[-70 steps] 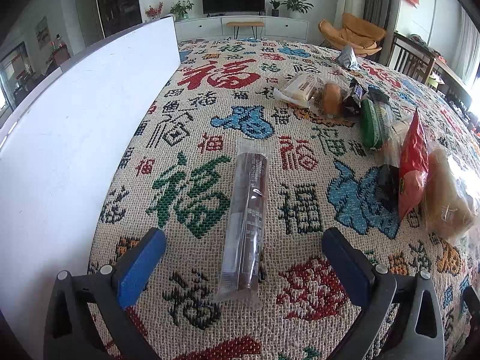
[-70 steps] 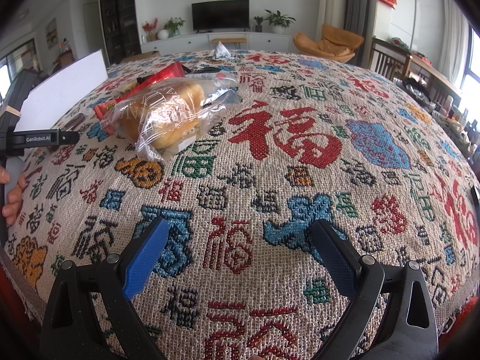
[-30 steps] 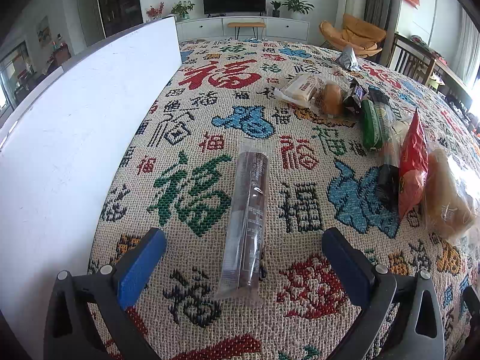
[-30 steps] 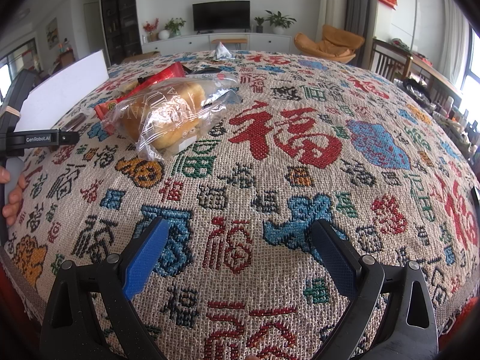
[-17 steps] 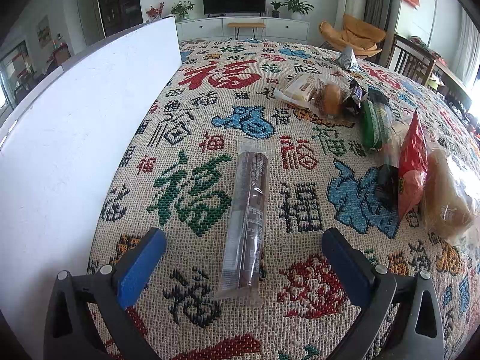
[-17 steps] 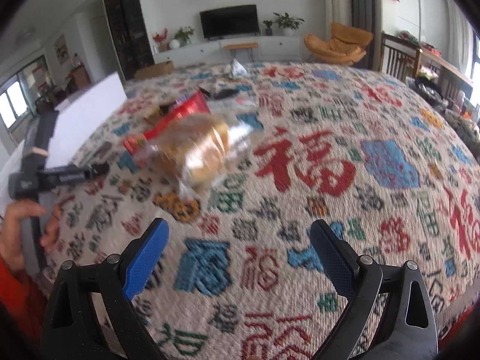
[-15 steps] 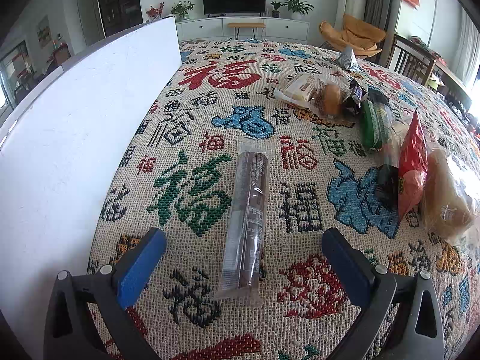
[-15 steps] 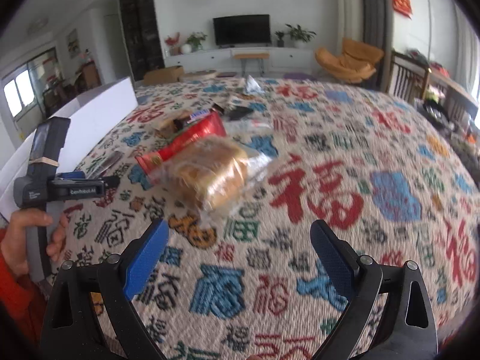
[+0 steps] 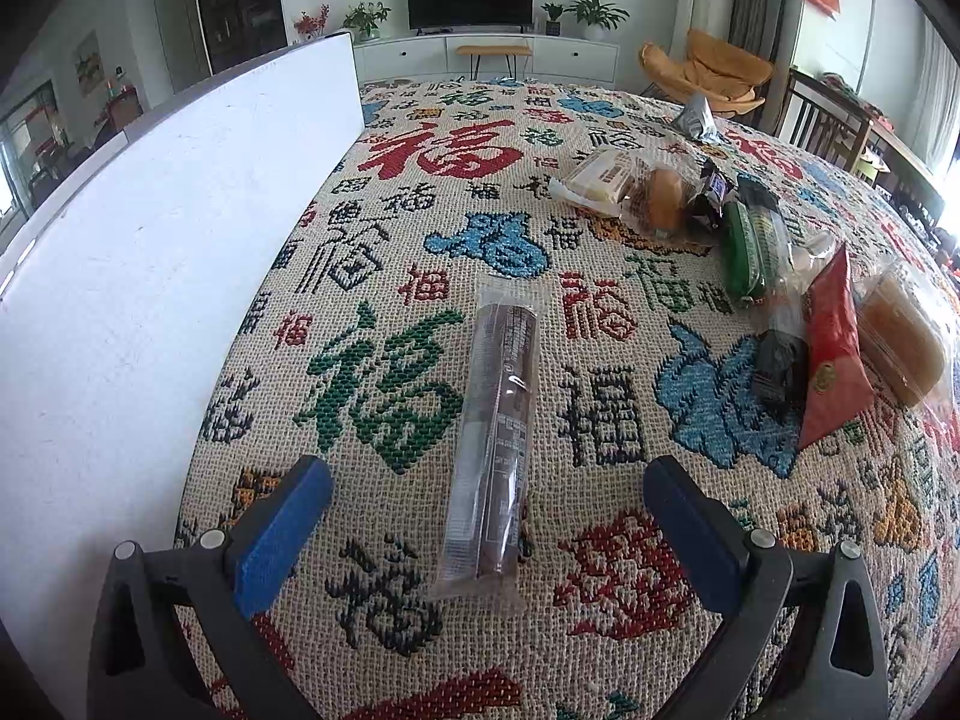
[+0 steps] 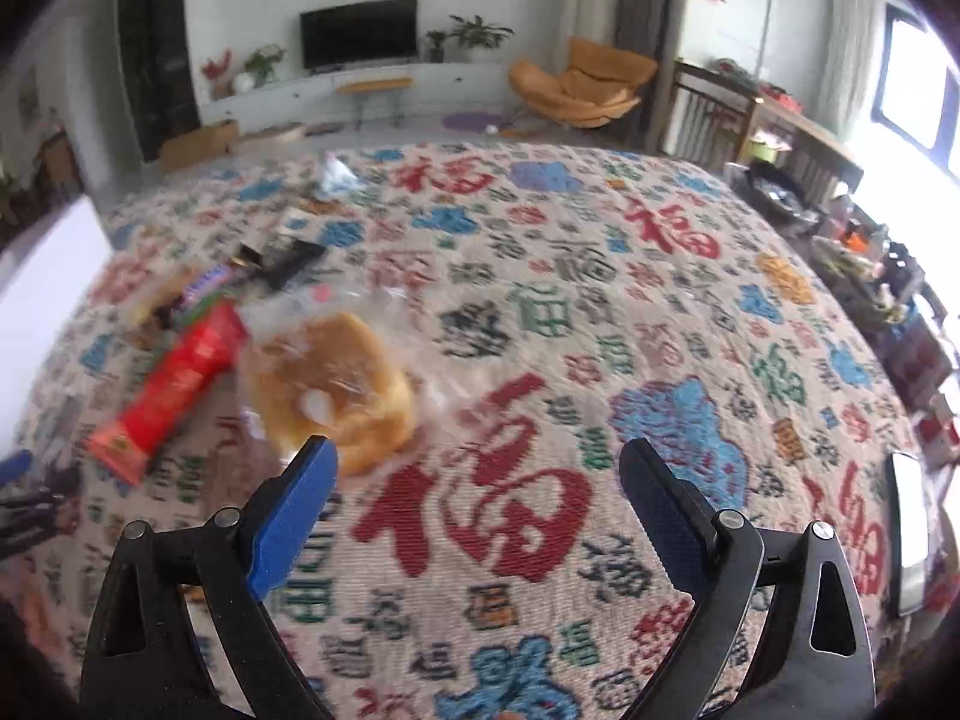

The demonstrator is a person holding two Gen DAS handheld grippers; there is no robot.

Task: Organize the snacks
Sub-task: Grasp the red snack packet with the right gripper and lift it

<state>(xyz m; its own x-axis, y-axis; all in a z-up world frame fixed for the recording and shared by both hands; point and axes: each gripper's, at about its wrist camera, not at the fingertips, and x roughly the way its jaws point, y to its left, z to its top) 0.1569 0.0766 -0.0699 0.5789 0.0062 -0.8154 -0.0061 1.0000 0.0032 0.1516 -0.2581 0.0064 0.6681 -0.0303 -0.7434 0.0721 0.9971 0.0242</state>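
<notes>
A long brown snack bar in clear wrap point(image 9: 497, 432) lies on the patterned tablecloth, between the fingers of my open, empty left gripper point(image 9: 489, 516). To its right lie a red packet point(image 9: 831, 348), a bagged bread loaf point(image 9: 903, 336), a green packet point(image 9: 741, 249) and a small bagged bun point(image 9: 660, 195). My right gripper point(image 10: 477, 492) is open and empty above the cloth; the bagged bread loaf point(image 10: 330, 384) sits just ahead of its left finger point(image 10: 294, 510), with the red packet point(image 10: 171, 384) further left. The right wrist view is blurred.
A tall white board point(image 9: 150, 252) stands along the table's left side. A silver foil packet point(image 9: 693, 117) lies far back. Dark small wrappers point(image 10: 276, 261) lie behind the loaf. A chair point(image 9: 834, 126) stands at the table's right edge.
My right gripper has risen and swung toward the bread loaf, which now lies close ahead of its left finger. My left gripper and the snack bar have not moved.
</notes>
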